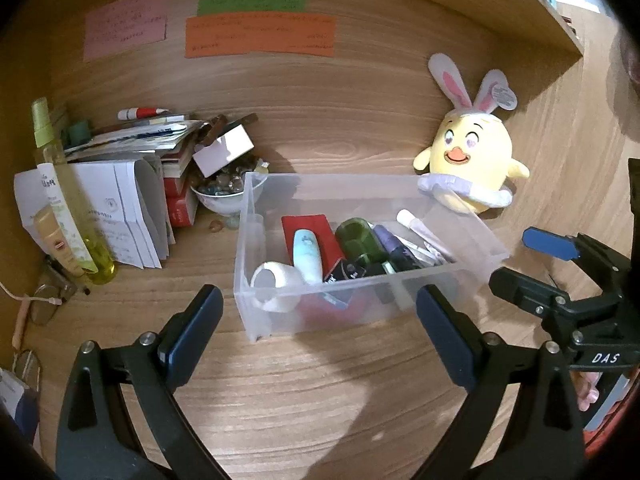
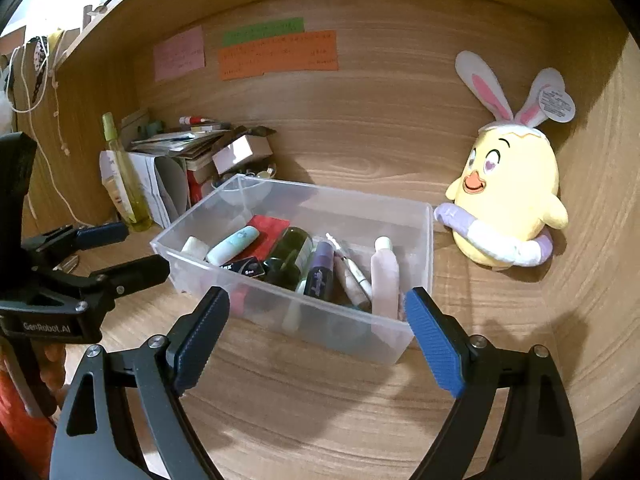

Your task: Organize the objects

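Grippers stood wide open and empty on the near side of a clear plastic bin as you worked at the wooden desk. Your left gripper pointed at the bin's near wall, its two dark pads apart with only bare desk and the bin's front edge showing between them; nothing was held. Your right gripper faced the same bin from further right, its blue pads spread just as far and clear of the plastic, gripping nothing.

You had the bin sitting mid-desk, well forward of the back panel. Inside lay a white cup on its side at the left, a pale blue tube across a red card, a green bottle, a purple bottle and a small black box. From the right wrist view a pink bottle stood against the near wall at the bin's right end.

A yellow chick toy with rabbit ears sat just beyond the bin's far right corner. To the far left you had a stack of papers, a yellow spray bottle and a bowl of stones. Pink, green and orange notes were stuck to the back panel.
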{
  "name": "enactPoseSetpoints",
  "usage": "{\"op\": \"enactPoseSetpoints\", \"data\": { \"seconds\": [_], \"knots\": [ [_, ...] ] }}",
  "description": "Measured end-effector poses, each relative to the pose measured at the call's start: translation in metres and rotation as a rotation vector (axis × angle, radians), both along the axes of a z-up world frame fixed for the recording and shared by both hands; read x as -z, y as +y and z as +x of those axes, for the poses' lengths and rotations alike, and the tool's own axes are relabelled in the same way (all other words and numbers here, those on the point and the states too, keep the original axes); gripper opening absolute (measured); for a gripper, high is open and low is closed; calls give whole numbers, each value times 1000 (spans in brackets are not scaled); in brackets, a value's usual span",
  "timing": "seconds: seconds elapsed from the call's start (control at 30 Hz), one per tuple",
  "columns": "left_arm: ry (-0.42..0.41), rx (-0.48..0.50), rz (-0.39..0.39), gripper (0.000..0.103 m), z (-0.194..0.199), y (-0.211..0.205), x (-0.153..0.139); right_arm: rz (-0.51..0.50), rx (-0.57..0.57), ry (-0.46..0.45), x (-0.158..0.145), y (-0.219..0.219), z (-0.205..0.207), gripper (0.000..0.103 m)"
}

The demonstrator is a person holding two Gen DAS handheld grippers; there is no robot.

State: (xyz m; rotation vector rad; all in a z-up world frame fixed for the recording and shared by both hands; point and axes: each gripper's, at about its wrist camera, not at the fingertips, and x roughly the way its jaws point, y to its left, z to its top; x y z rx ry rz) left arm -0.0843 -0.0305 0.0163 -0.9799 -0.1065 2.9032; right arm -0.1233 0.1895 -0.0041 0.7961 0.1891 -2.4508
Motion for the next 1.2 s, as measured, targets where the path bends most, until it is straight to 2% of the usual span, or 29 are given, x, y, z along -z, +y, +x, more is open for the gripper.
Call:
{"op": "enactPoseSetpoints", "data": {
  "seconds": [1.2],
  "knots": [
    [13, 18, -13, 99, 13, 13, 2, -2, -2, -4, 5, 1, 6, 89]
  ]
}}
